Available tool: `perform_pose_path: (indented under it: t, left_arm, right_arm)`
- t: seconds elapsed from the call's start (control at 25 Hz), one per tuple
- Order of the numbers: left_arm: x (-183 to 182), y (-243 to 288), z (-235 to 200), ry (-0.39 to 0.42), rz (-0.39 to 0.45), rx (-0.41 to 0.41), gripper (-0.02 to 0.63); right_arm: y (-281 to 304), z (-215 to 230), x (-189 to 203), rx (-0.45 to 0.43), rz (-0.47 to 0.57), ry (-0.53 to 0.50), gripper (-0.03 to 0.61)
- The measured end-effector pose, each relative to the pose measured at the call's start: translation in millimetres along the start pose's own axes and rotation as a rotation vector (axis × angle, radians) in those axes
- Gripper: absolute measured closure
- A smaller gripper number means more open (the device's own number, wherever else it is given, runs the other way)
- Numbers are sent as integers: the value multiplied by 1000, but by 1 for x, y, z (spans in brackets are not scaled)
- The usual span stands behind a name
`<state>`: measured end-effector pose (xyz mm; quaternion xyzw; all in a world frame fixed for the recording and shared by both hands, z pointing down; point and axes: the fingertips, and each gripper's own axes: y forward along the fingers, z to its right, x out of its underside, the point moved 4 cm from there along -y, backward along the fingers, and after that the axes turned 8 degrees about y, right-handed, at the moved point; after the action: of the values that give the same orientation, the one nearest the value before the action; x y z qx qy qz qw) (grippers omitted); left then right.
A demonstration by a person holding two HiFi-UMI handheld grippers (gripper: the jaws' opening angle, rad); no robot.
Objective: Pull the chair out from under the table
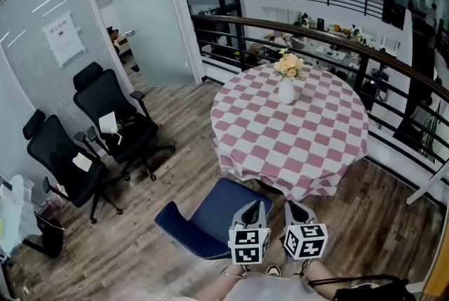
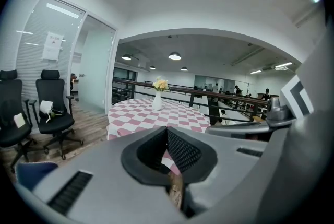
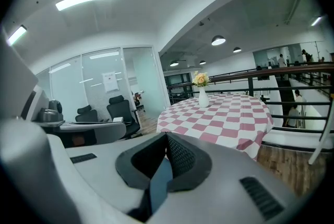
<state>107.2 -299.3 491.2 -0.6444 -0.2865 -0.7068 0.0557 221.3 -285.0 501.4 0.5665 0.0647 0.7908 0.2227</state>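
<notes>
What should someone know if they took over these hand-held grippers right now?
Left hand-held gripper: shut, empty.
Right hand-held gripper: shut, empty.
Both hang side by side just above the blue chair; neither grips it.
The chair stands at the near edge of the round table, with its seat mostly clear of the checked cloth.
Done: the chair looks largely out already.
Left: if it should come out farther, open a gripper, take hold of the chair and pull it toward you.
</notes>
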Motion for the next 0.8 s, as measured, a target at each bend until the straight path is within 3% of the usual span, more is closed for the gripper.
perform_pose_path:
  t: [0.28, 0.8]
  left_arm:
    - [0, 3, -1, -4, 3, 1, 609]
    - [-2, 6, 1, -7, 22, 13, 609]
  right_arm:
    - [-2, -5, -4, 3, 8, -46, 561]
    - [0, -3, -3, 19, 9, -32, 561]
